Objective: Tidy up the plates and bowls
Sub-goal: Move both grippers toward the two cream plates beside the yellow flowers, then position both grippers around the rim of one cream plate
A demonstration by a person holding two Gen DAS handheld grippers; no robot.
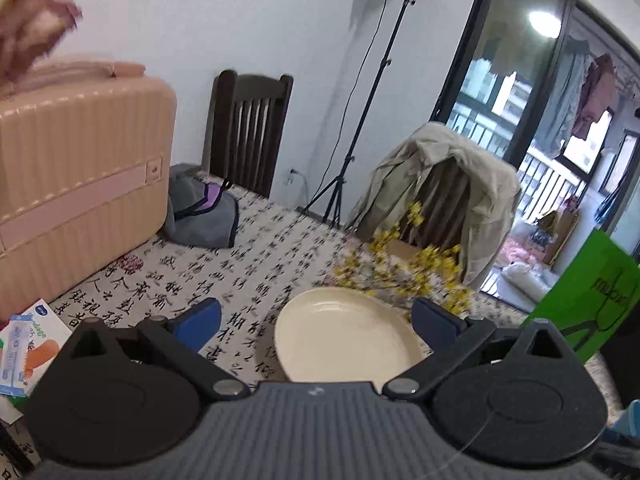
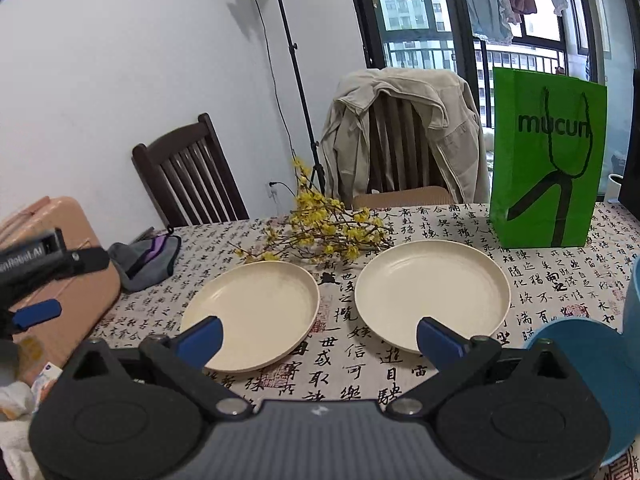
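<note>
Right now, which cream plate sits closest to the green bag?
The right-hand plate, just in front of the green bag. The other plate lies farther left, nearer the pink suitcase.

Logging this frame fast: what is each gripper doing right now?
Left gripper: open, holding nothing, above the round cream plate.
Right gripper: open, holding nothing.

Two cream plates lie flat and upright, side by side but apart: the left plate (image 2: 250, 314) and the right plate (image 2: 432, 298). A blue bowl (image 2: 600, 360) sits right of them.
</note>
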